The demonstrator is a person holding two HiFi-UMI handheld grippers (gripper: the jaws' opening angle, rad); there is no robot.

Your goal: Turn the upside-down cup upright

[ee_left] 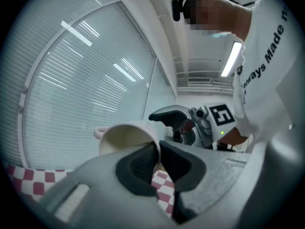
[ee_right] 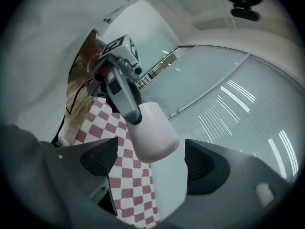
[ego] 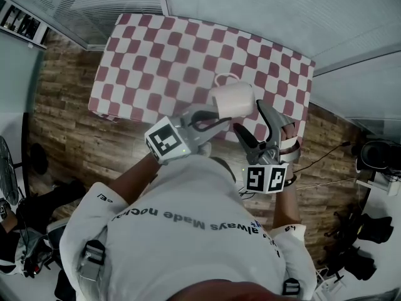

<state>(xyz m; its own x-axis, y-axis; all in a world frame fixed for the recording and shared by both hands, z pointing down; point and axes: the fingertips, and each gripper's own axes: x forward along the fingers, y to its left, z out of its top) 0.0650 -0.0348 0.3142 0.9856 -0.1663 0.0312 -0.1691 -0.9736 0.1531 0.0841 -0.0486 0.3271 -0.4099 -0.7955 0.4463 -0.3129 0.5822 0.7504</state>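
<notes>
A pale cup (ego: pixel 233 98) hangs over the near edge of the table with the red-and-white checked cloth (ego: pixel 163 49), tipped on its side, its handle pointing away from me. My left gripper (ego: pixel 215 118) is shut on the cup's rim; in the left gripper view the cup (ee_left: pixel 126 137) shows its open mouth, with the rim wall pinched between the dark pads (ee_left: pixel 138 168). My right gripper (ego: pixel 254 119) stands open just right of the cup. In the right gripper view the cup's closed base (ee_right: pixel 151 130) sits ahead of my right gripper (ee_right: pixel 150 161), touching neither pad.
The table's near edge lies under both grippers, above a wooden floor (ego: pixel 62 130). Cables and dark gear (ego: pixel 369 162) lie on the floor at right, and a fan (ego: pixel 6 168) stands at left. Window blinds (ego: pixel 282 5) run behind the table.
</notes>
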